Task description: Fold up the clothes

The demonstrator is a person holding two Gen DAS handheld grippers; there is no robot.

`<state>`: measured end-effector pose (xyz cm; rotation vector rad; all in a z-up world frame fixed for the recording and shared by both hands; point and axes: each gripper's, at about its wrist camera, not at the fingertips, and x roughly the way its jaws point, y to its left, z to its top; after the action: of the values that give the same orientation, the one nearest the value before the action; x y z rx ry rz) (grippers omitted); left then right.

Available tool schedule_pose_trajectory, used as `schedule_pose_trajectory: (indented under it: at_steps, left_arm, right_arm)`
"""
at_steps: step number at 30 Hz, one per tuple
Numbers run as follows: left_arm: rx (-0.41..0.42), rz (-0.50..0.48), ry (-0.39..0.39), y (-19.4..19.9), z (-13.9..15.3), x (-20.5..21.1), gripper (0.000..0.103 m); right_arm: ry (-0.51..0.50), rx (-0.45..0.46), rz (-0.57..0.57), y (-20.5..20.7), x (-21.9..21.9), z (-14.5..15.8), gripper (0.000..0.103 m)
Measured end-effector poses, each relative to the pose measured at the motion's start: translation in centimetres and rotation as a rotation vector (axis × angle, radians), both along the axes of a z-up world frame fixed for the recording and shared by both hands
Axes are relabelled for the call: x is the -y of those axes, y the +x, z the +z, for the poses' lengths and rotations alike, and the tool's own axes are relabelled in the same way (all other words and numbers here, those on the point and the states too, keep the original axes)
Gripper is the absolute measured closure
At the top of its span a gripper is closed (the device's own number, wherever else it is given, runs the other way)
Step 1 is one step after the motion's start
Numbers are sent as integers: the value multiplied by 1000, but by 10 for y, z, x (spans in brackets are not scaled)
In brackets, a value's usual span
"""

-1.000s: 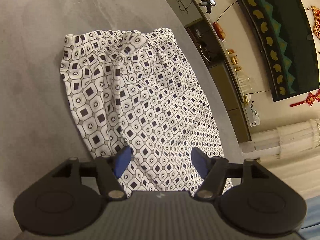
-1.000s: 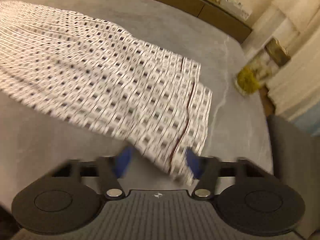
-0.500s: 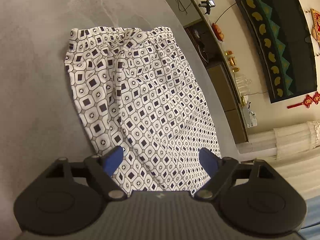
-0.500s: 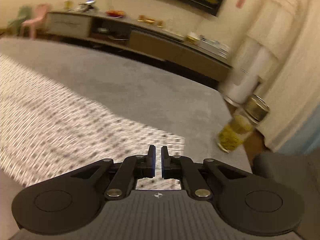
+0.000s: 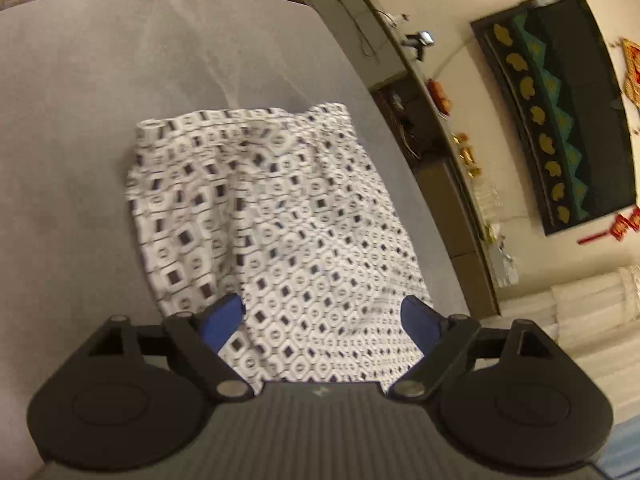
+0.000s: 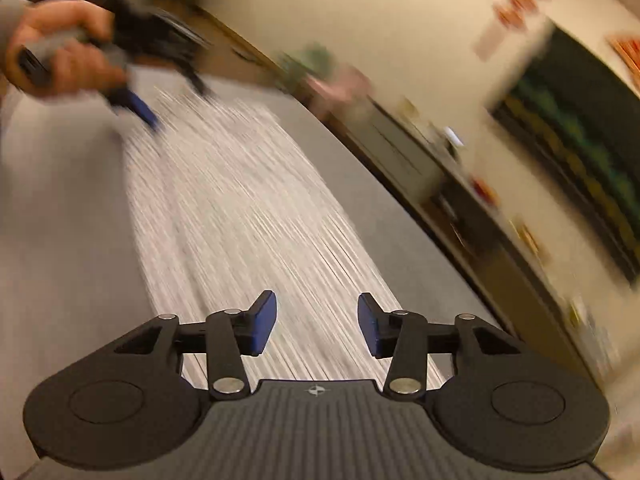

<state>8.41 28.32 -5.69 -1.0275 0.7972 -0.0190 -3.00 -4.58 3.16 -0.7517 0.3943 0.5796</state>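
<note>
White-and-black geometric-print garment (image 5: 276,232) lies flat on my grey table (image 5: 80,120). Left gripper (image 5: 322,316) gapes above its near hem; right gripper (image 6: 316,322), just opening, holds nothing.

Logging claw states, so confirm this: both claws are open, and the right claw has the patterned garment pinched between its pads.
Wrong on the pinch. In the right wrist view the right claw has just been opening; its pads stand apart with nothing between them, the patterned garment lying beyond. The left claw is open too.
</note>
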Motion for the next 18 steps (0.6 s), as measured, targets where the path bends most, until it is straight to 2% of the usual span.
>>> schedule_pose_trajectory:
  at_steps: [4,9,11,12,13,18]
  left_arm:
    - [12,-38,-11,5,1,2,15]
    - [31,-39,-64,3,0,-5,15]
    - [31,-36,-75,4,0,-7,15]
    - [31,-35,-82,5,-1,-8,15]
    - [32,-35,-90,4,-1,-9,15]
    - [34,-66,-100,7,-1,-3,14]
  right_arm:
    - [-64,12,129,26,-100,-19,50]
    - [-182,-42,170,58,-160,-42,52]
    - [-193,-60,153,70,-168,-45,64]
    - [-186,-65,140,75,-169,-44,81]
    - [-170,-69,123,80,-170,-40,94]
    - [-50,-57,45,97,-165,-13,102]
